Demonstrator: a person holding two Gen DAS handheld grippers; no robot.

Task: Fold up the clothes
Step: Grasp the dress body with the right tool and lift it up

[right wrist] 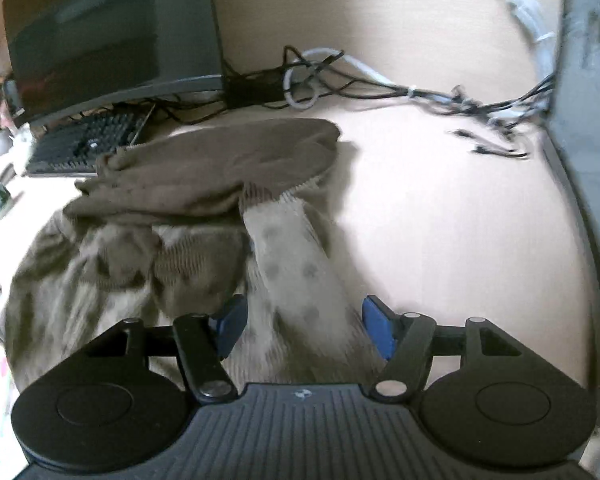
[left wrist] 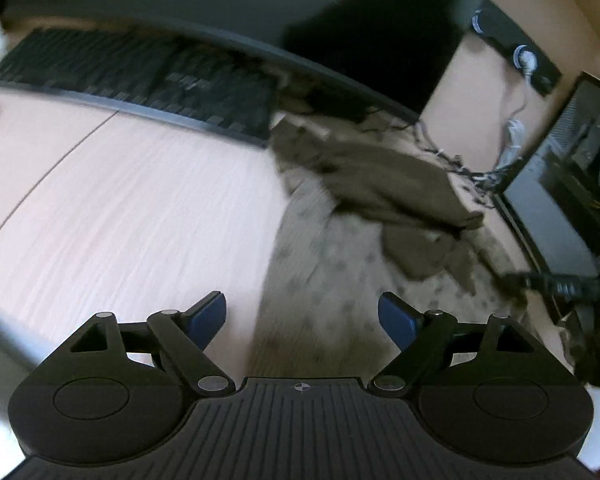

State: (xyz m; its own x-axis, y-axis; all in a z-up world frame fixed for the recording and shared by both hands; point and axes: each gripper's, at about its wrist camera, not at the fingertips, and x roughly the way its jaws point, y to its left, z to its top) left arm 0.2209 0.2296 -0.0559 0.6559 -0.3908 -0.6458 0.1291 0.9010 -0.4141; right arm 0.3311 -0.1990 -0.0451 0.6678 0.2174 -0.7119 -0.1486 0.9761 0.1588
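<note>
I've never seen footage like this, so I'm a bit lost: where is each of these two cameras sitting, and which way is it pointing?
Left wrist view: sits on the left gripper, looking forward over its open blue-tipped fingers across the desk toward a keyboard, with the garment ahead to the right.
Right wrist view: sits on the right gripper, looking over its open fingers, a spotted sleeve lying between them, toward a monitor and cables.
Shared: garment, keyboard, desk; no hand is clearly visible in either.

The pale wooden tabletop carries a crumpled spotted garment, a black keyboard, a monitor and tangled cables.
</note>
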